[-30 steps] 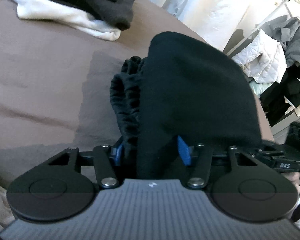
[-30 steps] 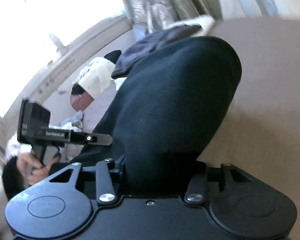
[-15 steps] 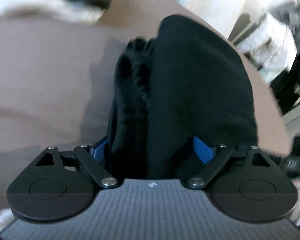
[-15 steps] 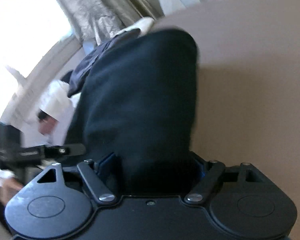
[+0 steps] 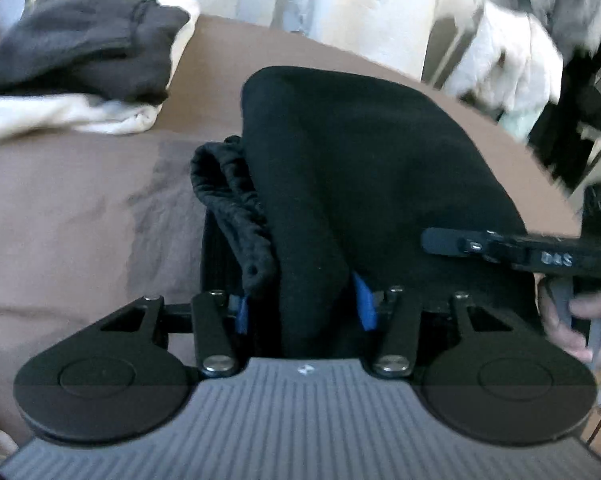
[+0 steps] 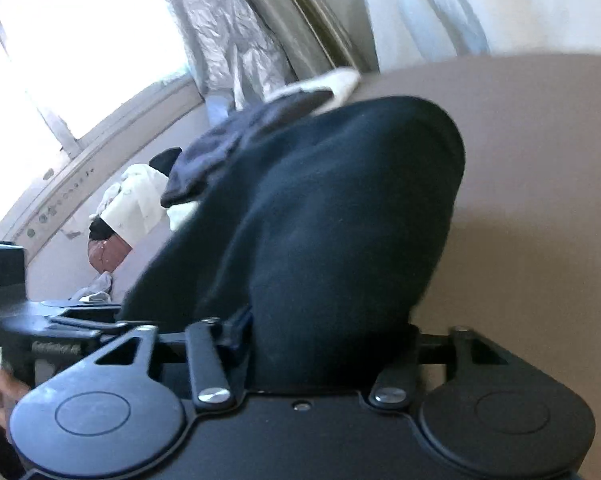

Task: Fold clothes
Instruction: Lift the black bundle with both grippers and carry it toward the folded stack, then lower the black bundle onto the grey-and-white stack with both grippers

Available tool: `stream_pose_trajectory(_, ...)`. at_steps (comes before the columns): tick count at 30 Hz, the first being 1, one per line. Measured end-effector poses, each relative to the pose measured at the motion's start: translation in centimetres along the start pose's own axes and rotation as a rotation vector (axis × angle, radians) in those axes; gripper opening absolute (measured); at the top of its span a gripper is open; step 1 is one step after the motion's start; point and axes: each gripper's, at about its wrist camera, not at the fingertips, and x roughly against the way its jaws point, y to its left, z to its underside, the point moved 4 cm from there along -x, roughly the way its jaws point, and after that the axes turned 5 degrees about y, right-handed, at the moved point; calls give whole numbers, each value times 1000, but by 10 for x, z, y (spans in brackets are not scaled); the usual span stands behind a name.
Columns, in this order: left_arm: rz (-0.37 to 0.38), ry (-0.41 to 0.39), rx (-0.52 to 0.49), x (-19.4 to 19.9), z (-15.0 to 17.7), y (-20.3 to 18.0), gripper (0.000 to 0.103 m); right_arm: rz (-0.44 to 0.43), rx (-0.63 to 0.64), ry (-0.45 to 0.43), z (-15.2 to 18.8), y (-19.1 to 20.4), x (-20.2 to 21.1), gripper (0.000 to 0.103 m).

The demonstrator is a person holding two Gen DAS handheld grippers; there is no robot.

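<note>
A folded black garment (image 5: 360,168) with a gathered elastic waistband (image 5: 232,200) fills the middle of the left wrist view. My left gripper (image 5: 302,304) is shut on its near edge, blue pads showing on both sides. In the right wrist view the same black garment (image 6: 332,216) bulges over my right gripper (image 6: 324,340), which is shut on its other edge. The garment hangs between both grippers above the brown bed sheet (image 5: 80,208). The right gripper's body shows at the right of the left wrist view (image 5: 520,248).
A stack of folded dark and white clothes (image 5: 80,68) lies on the bed at the back left; it also shows in the right wrist view (image 6: 240,136). Clothes hang at the right (image 5: 512,52). A window and curtain (image 6: 228,32) stand behind the bed.
Both grippers have swung with the black garment still held; the folded stack has come back into the left view, and the right gripper now appears at the left view's right side.
</note>
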Motion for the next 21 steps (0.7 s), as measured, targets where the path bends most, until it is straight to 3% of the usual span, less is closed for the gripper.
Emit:
stream_pose_trajectory(6, 113, -89, 107, 14, -6, 9, 47, 64, 198, -71, -18, 30, 43, 48)
stream_pose_trajectory(11, 119, -140, 133, 30, -13, 9, 47, 77, 300, -112, -31, 54, 56, 48)
stream_pose_trajectory(17, 78, -218, 169, 75, -48, 18, 47, 9, 428, -153, -80, 97, 54, 48)
stream_pose_trajectory(21, -13, -294, 207, 126, -98, 45, 48, -73, 487, -184, -138, 140, 37, 48)
